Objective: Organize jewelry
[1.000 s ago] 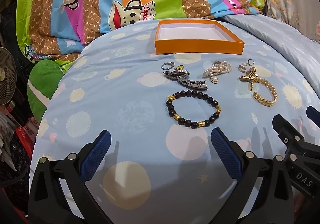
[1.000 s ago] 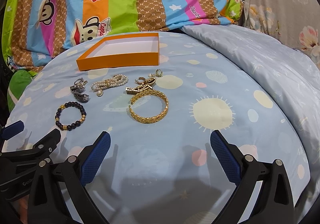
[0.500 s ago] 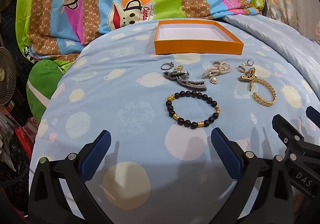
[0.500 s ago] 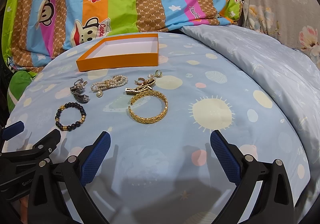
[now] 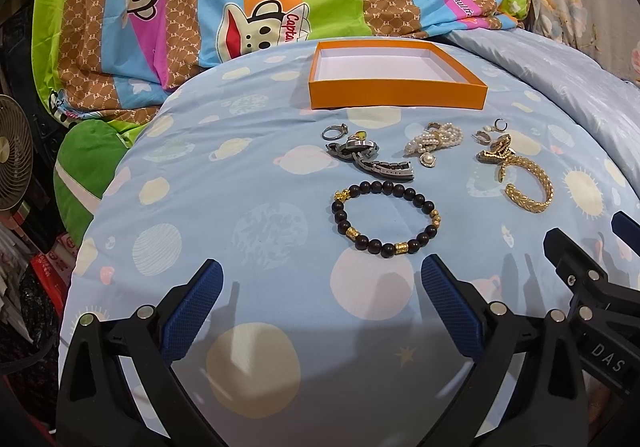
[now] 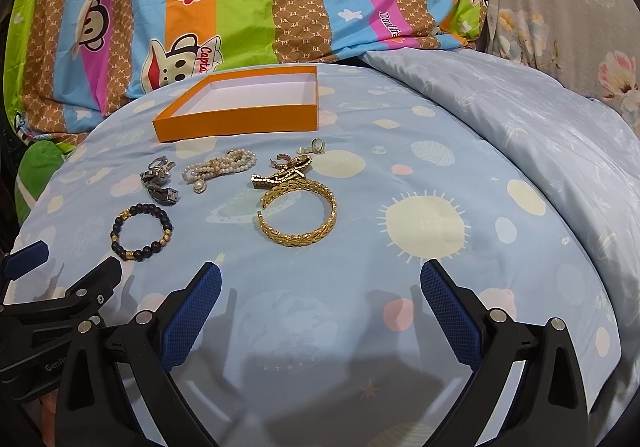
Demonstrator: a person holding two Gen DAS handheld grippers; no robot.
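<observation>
Your left gripper (image 5: 320, 303) and right gripper (image 6: 320, 303) both gape wide, holding nothing, over bare blue bedsheet (image 6: 460, 175). Beyond lie the beaded bracelet (image 5: 385, 219) at left and the gold bangle (image 6: 298, 215) at right. Farthest, the orange box (image 5: 396, 97) sits empty.

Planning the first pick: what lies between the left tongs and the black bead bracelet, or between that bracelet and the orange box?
Only bare sheet separates the left tongs from the black bead bracelet. Between bracelet and orange box lies the grey metal link bracelet.
</observation>
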